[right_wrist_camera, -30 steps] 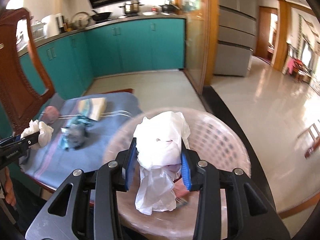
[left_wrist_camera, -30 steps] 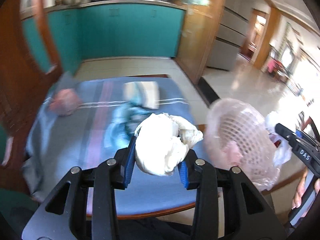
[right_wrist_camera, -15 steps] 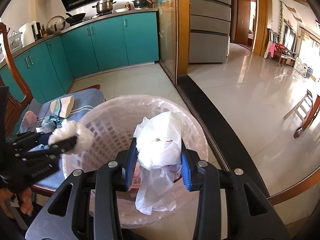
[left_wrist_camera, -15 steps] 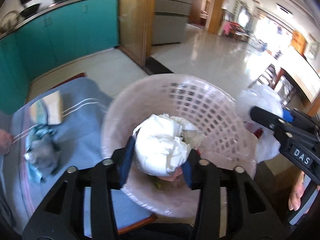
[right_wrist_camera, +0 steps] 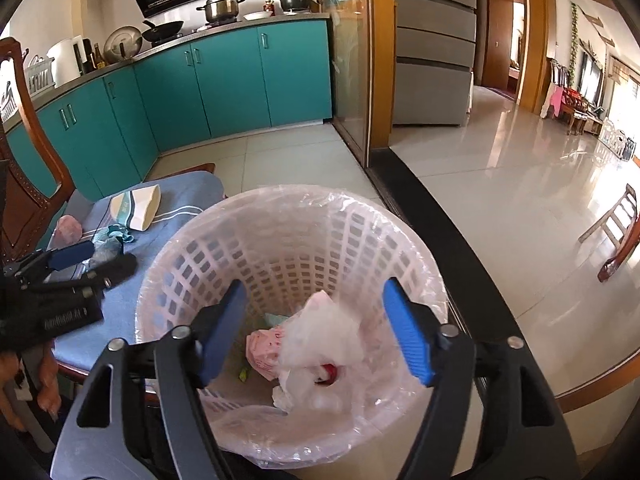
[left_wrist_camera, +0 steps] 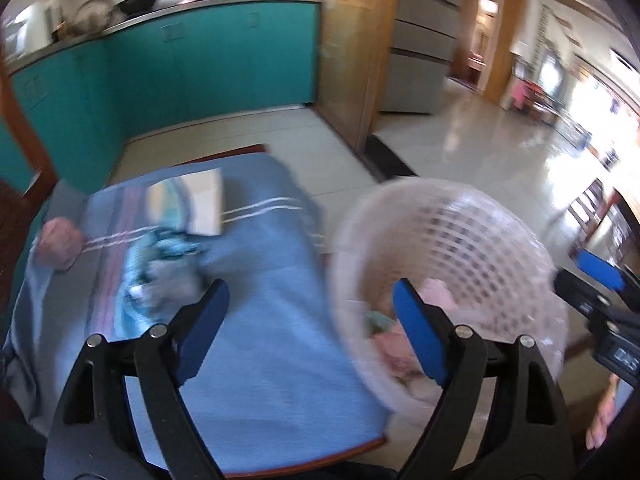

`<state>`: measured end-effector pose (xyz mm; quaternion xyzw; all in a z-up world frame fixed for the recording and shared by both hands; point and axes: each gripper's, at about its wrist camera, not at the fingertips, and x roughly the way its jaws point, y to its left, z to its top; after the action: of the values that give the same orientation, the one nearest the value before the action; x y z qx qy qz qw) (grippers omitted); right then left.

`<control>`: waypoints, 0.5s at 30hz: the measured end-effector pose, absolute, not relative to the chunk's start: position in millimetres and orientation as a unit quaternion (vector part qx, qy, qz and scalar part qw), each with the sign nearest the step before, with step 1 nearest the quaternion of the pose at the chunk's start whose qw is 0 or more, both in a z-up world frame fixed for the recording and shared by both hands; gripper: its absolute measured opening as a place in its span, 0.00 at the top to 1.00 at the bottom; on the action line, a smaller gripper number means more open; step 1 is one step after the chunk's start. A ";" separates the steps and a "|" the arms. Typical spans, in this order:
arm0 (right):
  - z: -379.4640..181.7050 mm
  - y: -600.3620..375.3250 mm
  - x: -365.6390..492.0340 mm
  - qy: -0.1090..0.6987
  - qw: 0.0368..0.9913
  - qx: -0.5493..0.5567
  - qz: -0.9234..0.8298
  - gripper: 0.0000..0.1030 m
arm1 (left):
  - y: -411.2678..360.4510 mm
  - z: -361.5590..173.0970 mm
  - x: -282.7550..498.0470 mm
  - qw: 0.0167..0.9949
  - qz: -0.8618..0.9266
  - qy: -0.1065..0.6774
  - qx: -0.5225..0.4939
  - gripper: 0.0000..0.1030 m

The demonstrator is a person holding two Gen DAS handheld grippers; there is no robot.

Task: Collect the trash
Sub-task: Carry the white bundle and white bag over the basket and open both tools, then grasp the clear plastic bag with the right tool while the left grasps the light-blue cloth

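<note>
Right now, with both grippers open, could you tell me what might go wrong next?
The left gripper is blurred mid-swing toward the crumpled teal wrapper; a fast grab may miss or bunch the blue cloth. The right gripper hangs inside the basket, so lifting carelessly could snag its plastic liner.

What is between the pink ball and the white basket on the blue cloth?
In the right wrist view, a crumpled teal wrapper lies between the pink ball and the basket.
</note>
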<state>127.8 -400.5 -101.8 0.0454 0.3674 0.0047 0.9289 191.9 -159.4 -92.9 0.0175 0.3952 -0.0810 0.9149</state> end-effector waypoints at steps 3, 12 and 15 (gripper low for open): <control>-100.8 -397.0 129.6 0.366 0.929 0.044 0.008 0.22 | -132.1 -98.9 199.1 0.910 -0.048 0.411 -0.013 0.18; -108.7 -374.1 143.3 0.382 0.922 0.043 0.040 0.21 | -57.2 -104.8 190.3 0.908 0.036 0.417 -0.030 0.15; -107.1 -350.3 150.1 0.385 0.920 0.036 0.068 0.21 | -29.0 -103.9 184.7 0.906 0.061 0.418 -0.040 0.12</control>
<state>150.1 -350.3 -107.1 0.0356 0.3852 0.0685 0.9196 184.7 -29.0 -103.9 -0.0402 0.4178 0.0615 0.9055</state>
